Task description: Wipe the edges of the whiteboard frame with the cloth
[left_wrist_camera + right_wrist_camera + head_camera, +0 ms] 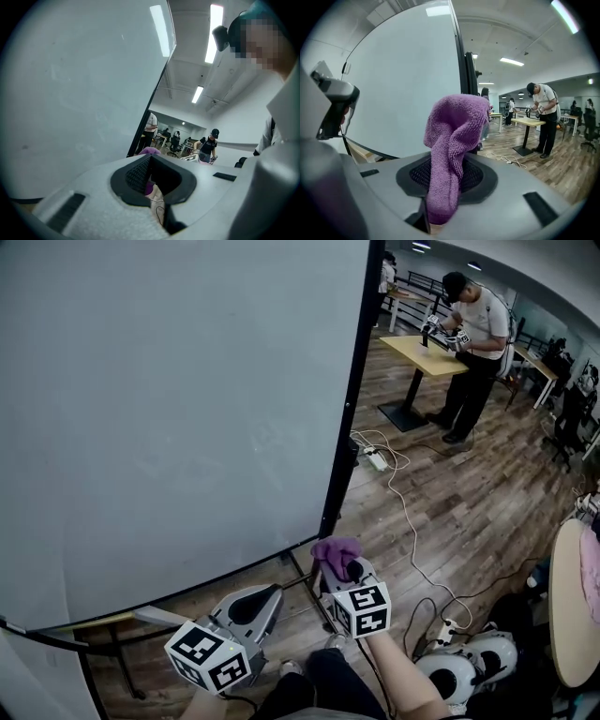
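R gripper (pixel 449 185) clenches the purple cloth (pixel 454 136), wad poking past its fingers to rub the frame (pixel 360 362) corner just ahead, while L gripper (pixel 150 174) idles w/ fingers closed, empty.

Cloth (pixel 336 547) in right tongs (pixel 339 563), seemingly just beside the whiteboard frame (pixel 347 409) at its lower corner; left tongs (pixel 270 594) leftward.

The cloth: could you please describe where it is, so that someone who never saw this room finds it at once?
Start from the big whiteboard and follow its black frame down to the lower right corner. Just by that corner, the right gripper is shut on the cloth. It is the only purple, fluffy thing there.
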Available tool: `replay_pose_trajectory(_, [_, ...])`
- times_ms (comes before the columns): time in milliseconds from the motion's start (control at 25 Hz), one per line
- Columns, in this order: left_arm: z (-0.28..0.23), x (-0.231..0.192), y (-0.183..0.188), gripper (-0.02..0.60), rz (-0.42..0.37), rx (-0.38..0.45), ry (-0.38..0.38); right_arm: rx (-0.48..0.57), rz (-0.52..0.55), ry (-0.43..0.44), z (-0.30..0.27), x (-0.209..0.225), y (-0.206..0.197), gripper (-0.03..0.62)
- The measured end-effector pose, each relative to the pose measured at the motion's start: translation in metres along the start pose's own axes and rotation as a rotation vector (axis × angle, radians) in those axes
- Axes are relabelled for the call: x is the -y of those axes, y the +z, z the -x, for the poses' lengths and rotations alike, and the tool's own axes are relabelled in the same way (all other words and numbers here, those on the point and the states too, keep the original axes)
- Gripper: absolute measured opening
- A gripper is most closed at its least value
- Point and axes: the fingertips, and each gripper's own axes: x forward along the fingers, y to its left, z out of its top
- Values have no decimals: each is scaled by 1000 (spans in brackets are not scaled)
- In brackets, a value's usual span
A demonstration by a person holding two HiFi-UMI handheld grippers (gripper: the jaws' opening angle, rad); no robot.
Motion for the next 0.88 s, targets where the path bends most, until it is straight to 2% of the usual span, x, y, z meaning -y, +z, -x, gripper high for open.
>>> replay_pose_trajectory(320, [6,4,11,17,-23,34,-1,95,27,37,38,-22,36,115])
replay_pose_trajectory(480, [5,1,18,17,-62,49,14,118,40,66,44,-30,51,115])
replay_pose_trajectory(680, [11,10,24,17,-114,81,78,151,77,127,61,-42,65,115])
replay_pose_trajectory(880, [28,20,29,17,-118,132,177,190,102,215,84,-53,79,115])
